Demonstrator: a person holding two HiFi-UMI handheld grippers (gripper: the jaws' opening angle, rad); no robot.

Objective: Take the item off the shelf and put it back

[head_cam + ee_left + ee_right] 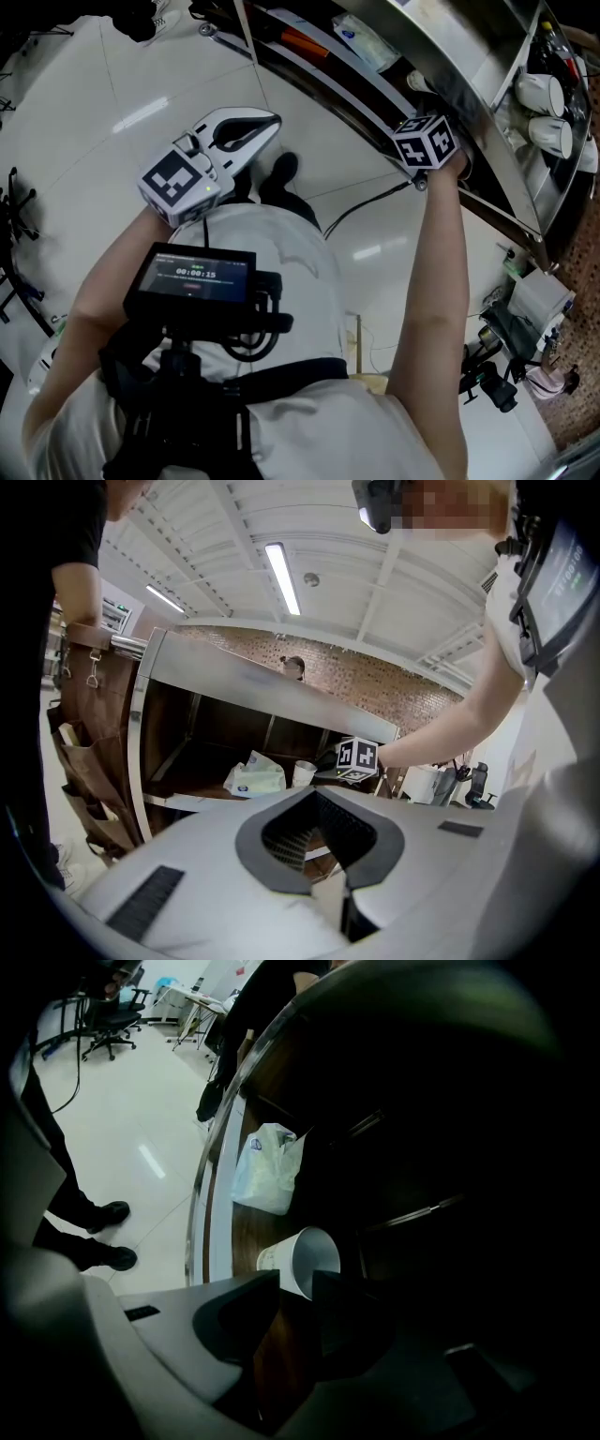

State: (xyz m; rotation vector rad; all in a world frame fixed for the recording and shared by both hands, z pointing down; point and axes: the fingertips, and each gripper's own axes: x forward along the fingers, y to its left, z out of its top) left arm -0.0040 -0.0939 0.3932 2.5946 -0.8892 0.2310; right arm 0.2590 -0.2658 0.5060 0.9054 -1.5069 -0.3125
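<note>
A white paper cup stands on the dark wooden shelf board, with its mouth toward the camera in the right gripper view. My right gripper reaches into the shelf, and the cup sits at its jaw tips. The jaws stand apart and the pads do not press on the cup. From the head view only that gripper's marker cube shows under the metal shelf edge. My left gripper hangs over the floor away from the shelf, its jaws together and empty. The left gripper view also catches the cup.
A soft white tissue pack lies on the same board beyond the cup. White cups sit in a side rack at the right. A person in a brown apron stands by the shelf's left end. A black cable crosses the floor.
</note>
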